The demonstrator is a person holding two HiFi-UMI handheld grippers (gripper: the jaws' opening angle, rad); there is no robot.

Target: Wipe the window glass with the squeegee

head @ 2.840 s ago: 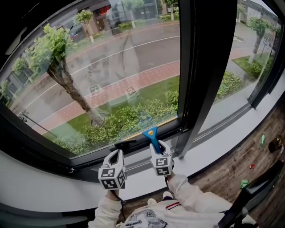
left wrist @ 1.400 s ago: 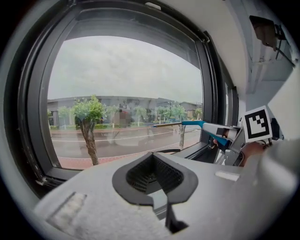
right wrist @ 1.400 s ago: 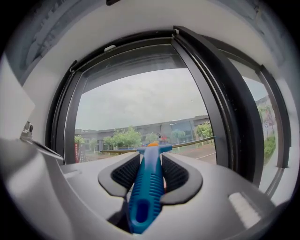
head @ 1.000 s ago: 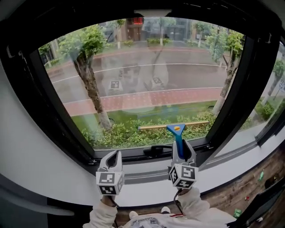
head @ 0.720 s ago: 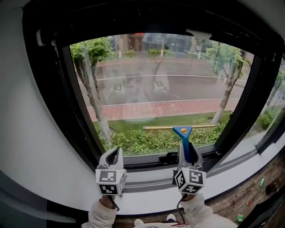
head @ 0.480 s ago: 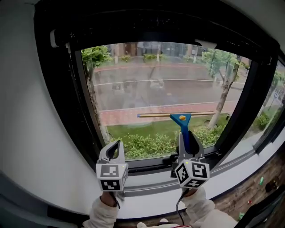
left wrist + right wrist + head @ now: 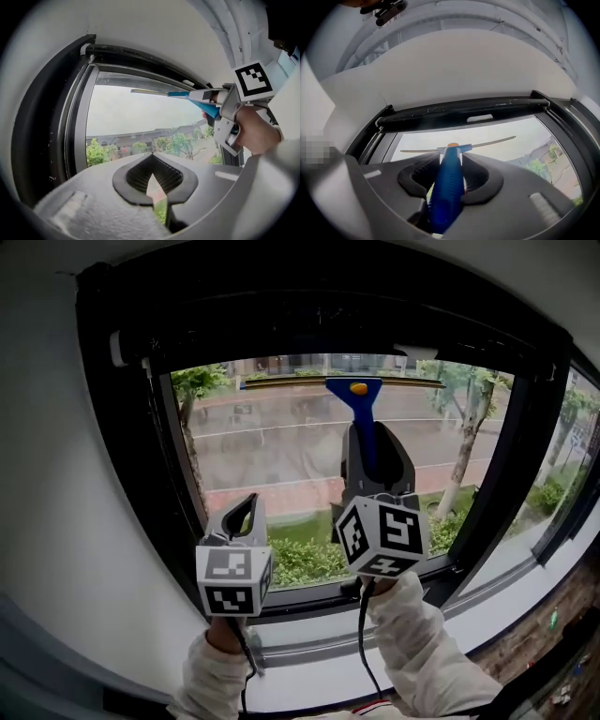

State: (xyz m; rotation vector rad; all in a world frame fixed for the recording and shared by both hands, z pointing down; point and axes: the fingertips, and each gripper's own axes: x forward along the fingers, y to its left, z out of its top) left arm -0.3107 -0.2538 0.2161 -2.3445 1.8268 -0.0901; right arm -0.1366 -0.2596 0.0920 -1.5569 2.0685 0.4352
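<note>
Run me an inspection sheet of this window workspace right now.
Surface: window glass, upright, faint reflections on it.
Job's things: squeegee, blade level near the glass's top edge.
Clutter: small green scrap on the floor, too small to identify.
Grippers: left gripper shut, empty; right gripper shut on the squeegee's blue handle.
Cables: black cable hanging below the right gripper.
Surroundings: black window frame, white wall.

Outside, a road (image 7: 272, 442) is running across, with a red brick sidewalk (image 7: 295, 491) lying on its near side and green bushes (image 7: 300, 559) growing just below that. A tree (image 7: 466, 451) is standing at the right. A black frame (image 7: 141, 474) is sitting in a white wall (image 7: 47, 474), and wood floor (image 7: 548, 652) is peeking in bottom right.
</note>
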